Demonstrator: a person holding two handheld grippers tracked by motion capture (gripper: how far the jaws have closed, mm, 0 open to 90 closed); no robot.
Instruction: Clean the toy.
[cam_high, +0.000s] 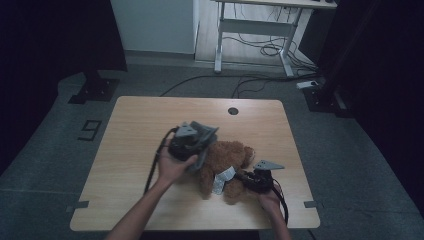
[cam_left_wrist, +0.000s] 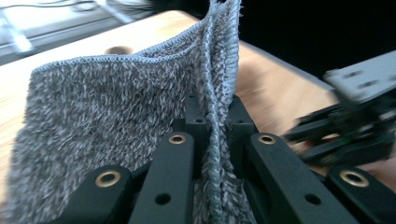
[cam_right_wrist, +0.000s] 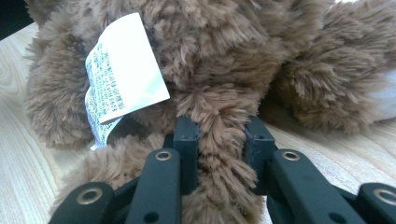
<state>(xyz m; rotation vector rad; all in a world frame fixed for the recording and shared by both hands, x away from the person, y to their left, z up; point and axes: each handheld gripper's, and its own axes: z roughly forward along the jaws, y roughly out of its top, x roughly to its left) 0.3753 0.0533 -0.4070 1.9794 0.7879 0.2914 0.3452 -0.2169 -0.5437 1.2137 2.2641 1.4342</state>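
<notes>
A brown teddy bear (cam_high: 226, 161) lies on the wooden table (cam_high: 140, 125), a white label (cam_high: 222, 179) sticking out of it. My right gripper (cam_high: 246, 178) is shut on a furry limb of the teddy bear (cam_right_wrist: 219, 126), next to the label (cam_right_wrist: 122, 70). My left gripper (cam_high: 197, 152) holds a grey knitted cloth (cam_high: 202, 134) lifted over the bear's left side. In the left gripper view the jaws pinch a folded edge of the cloth (cam_left_wrist: 112, 107), and the right gripper (cam_left_wrist: 350, 126) shows blurred farther off.
A round cable hole (cam_high: 233, 111) sits near the table's far edge. Beyond it, a white desk frame (cam_high: 260, 30) stands with cables on the floor. Black stand bases (cam_high: 95, 90) flank the table.
</notes>
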